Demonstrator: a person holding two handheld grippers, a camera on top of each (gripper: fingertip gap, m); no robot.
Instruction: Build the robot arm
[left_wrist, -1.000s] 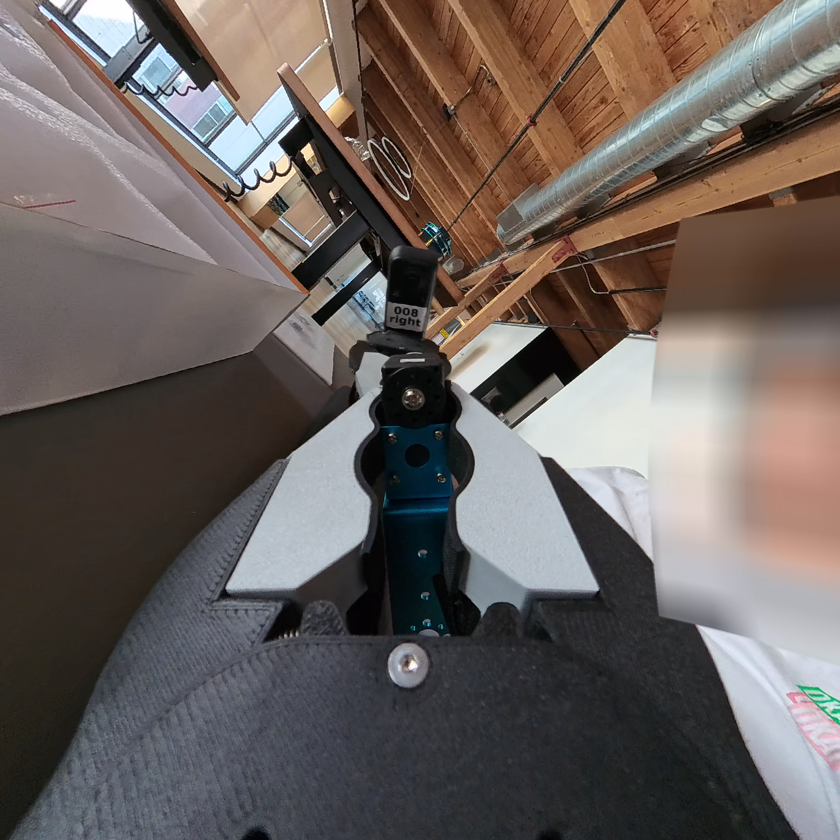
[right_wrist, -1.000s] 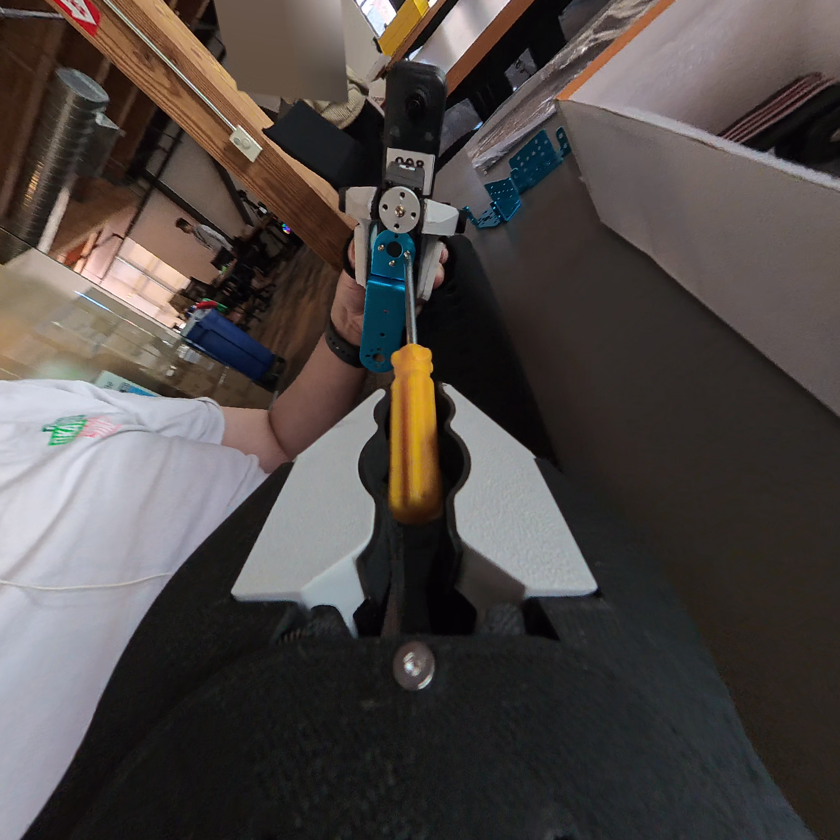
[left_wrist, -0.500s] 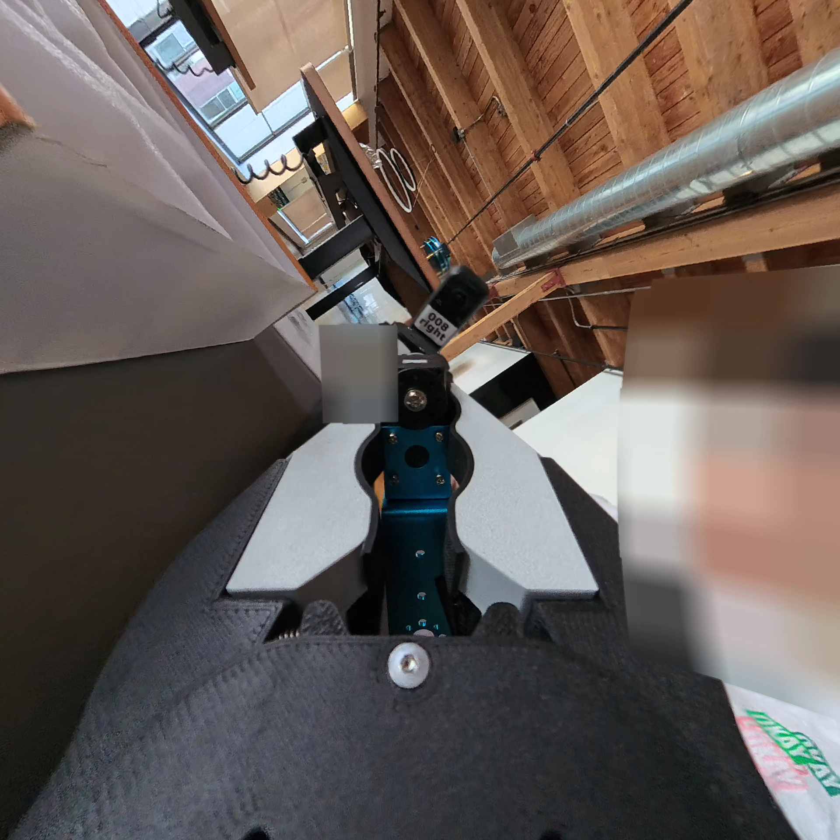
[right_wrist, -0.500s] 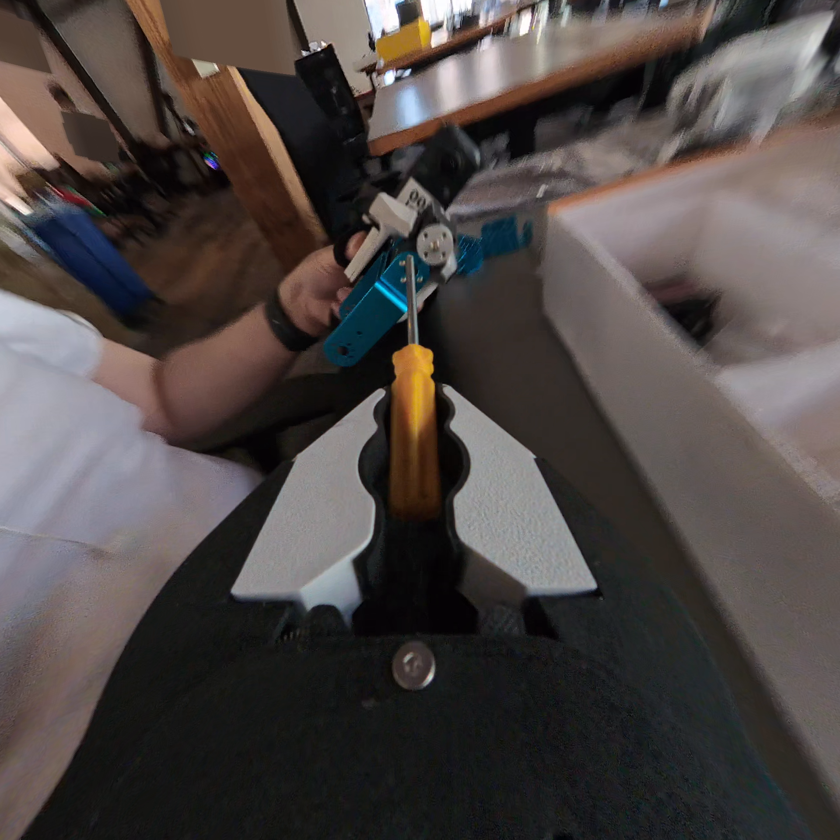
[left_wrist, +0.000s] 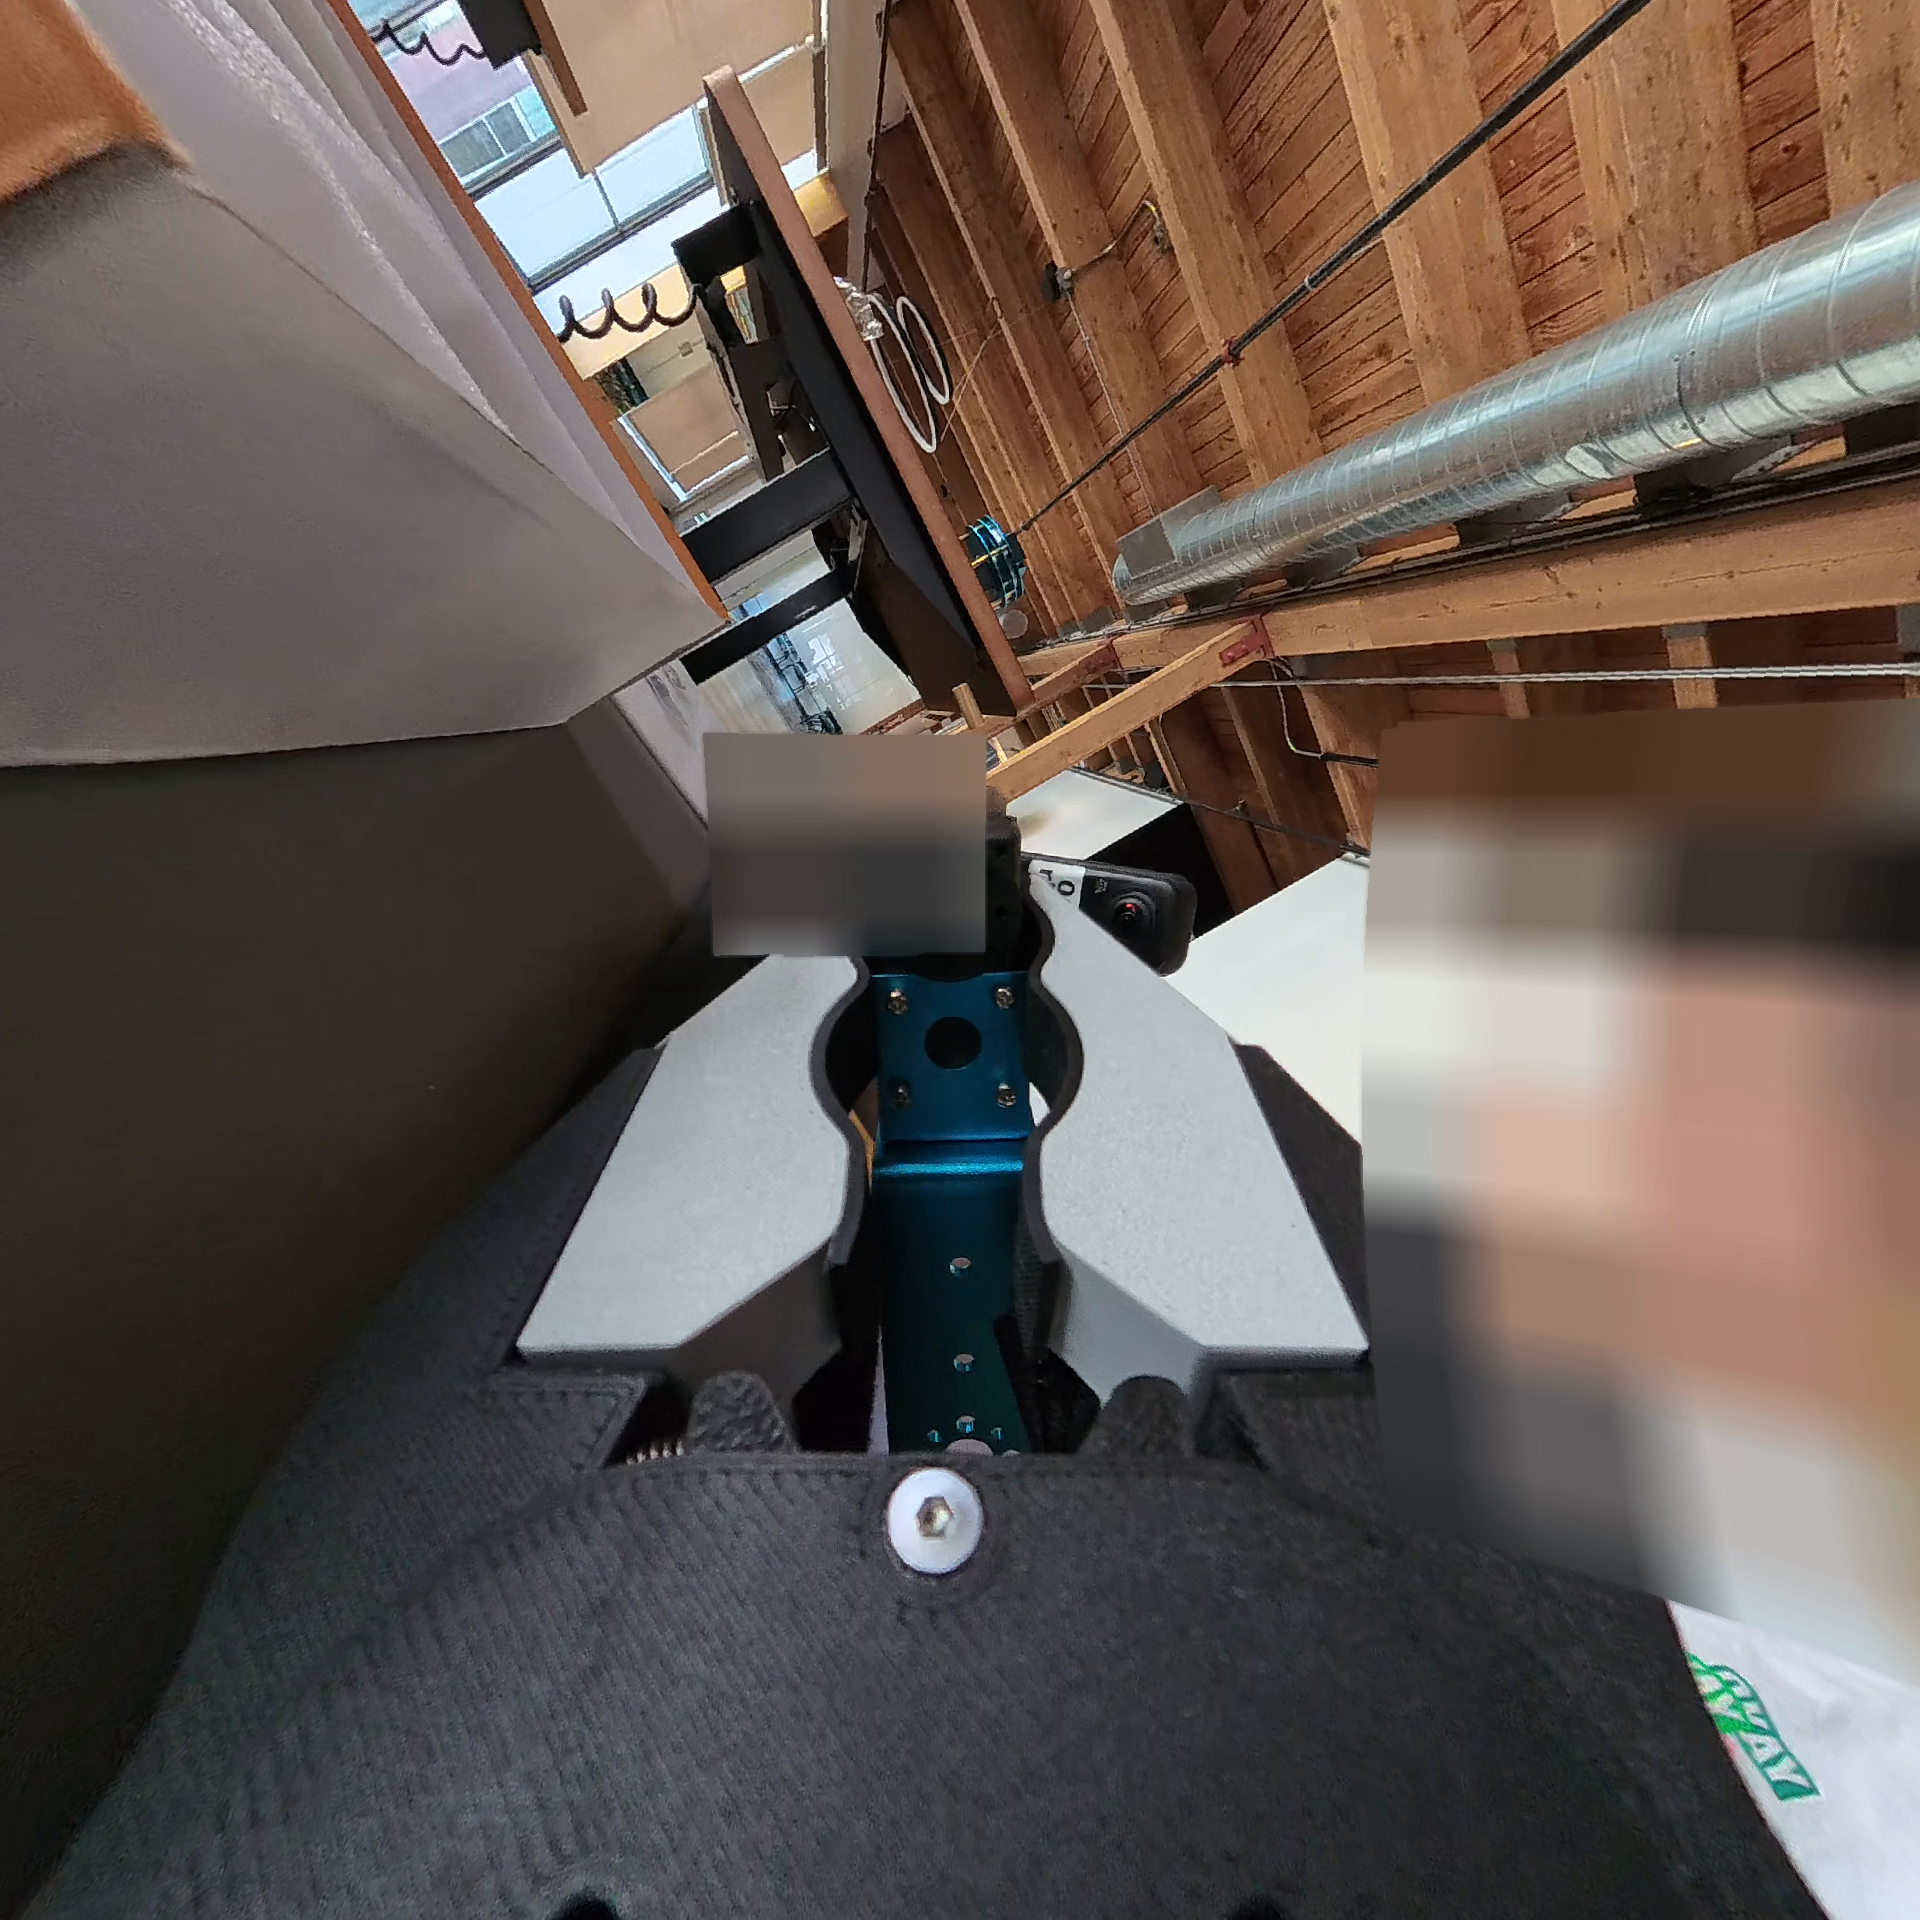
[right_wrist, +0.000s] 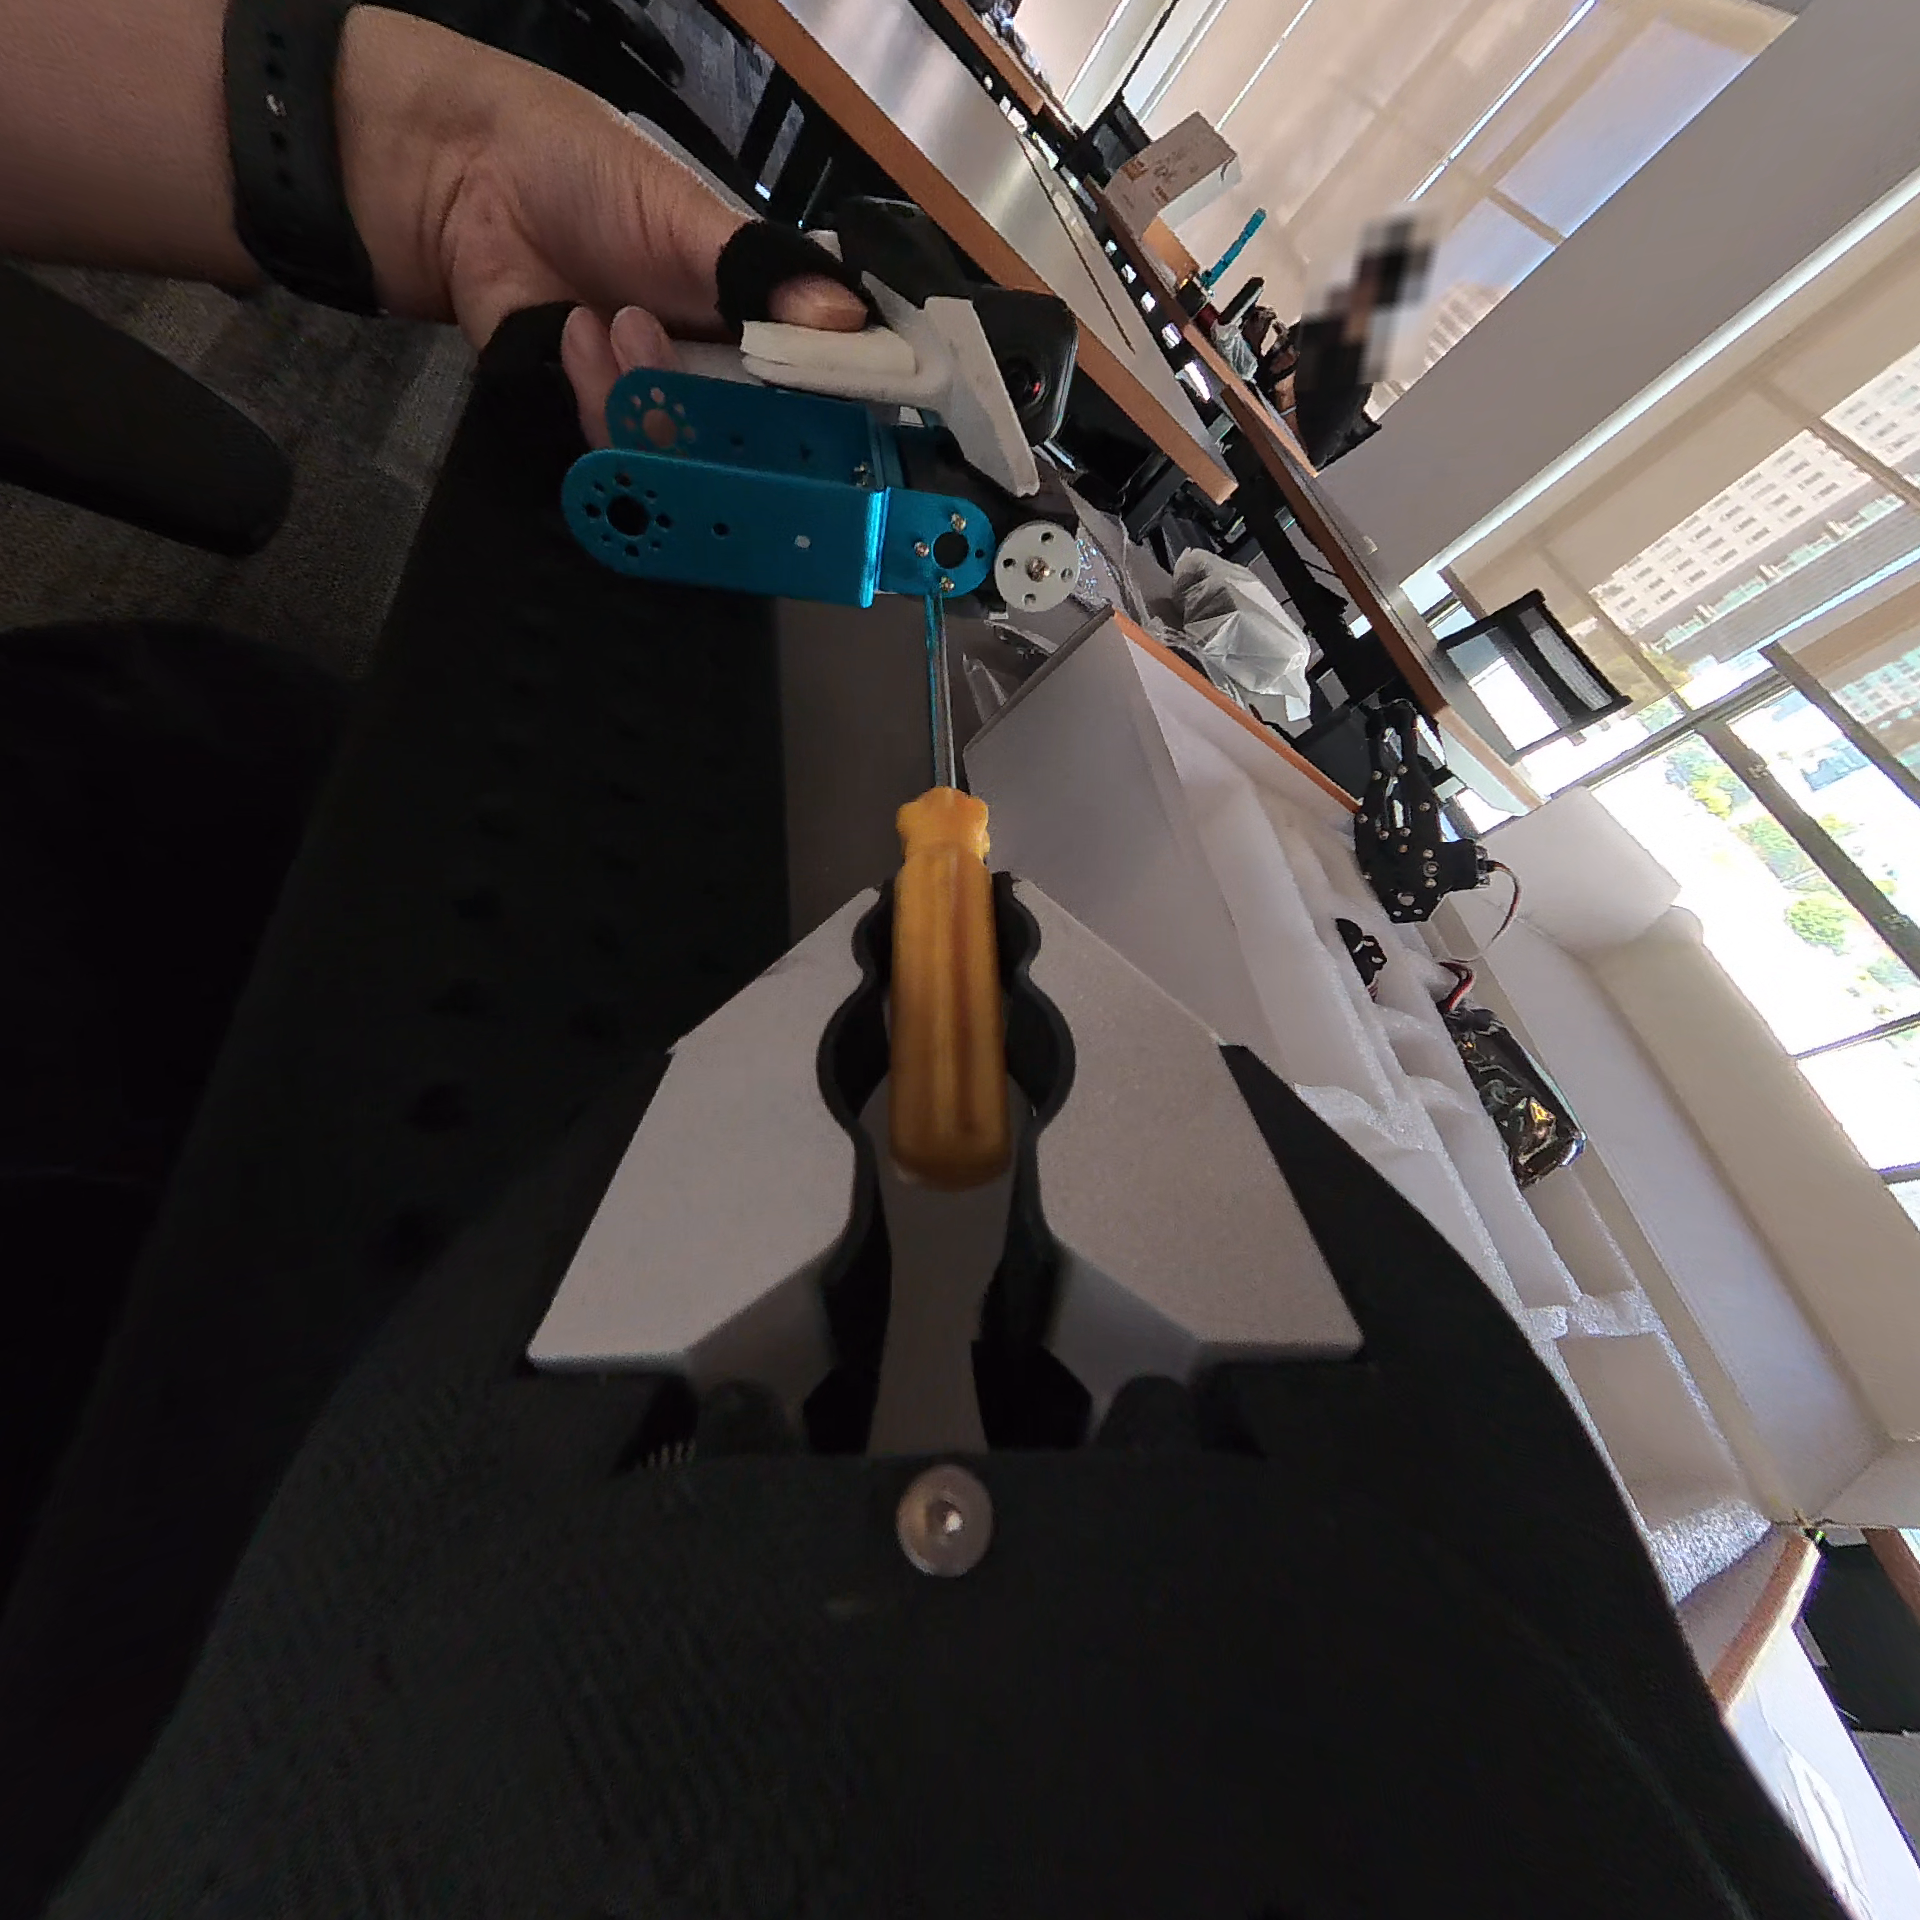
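Observation:
My left gripper (left_wrist: 948, 997) is shut on a blue metal servo bracket (left_wrist: 951, 1195), held up in the air. My right gripper (right_wrist: 945, 935) is shut on a yellow-handled screwdriver (right_wrist: 945, 997). Its shaft tip touches a screw on the blue bracket (right_wrist: 769, 520), which shows in the right wrist view with a silver round horn (right_wrist: 1034, 566) beside it. The left gripper's white fingers (right_wrist: 935, 384) and a person's hand (right_wrist: 540, 218) holding it show there too. The right gripper's camera (left_wrist: 1127, 909) shows past the bracket in the left wrist view.
A white foam packing tray (right_wrist: 1558, 1143) with black servo parts (right_wrist: 1403, 842) lies on the table at right. A grey box wall (left_wrist: 260, 468) stands at left. A person in a white shirt (left_wrist: 1818, 1787) is close by. Desks (right_wrist: 1039, 208) stand behind. There is about 8 centimetres between the tips of the two grippers.
The right gripper has rolled sharply, so the bracket now lies sideways across its view. The screwdriver tip has moved from the round horn to a screw on the bracket. Both grips are unchanged.

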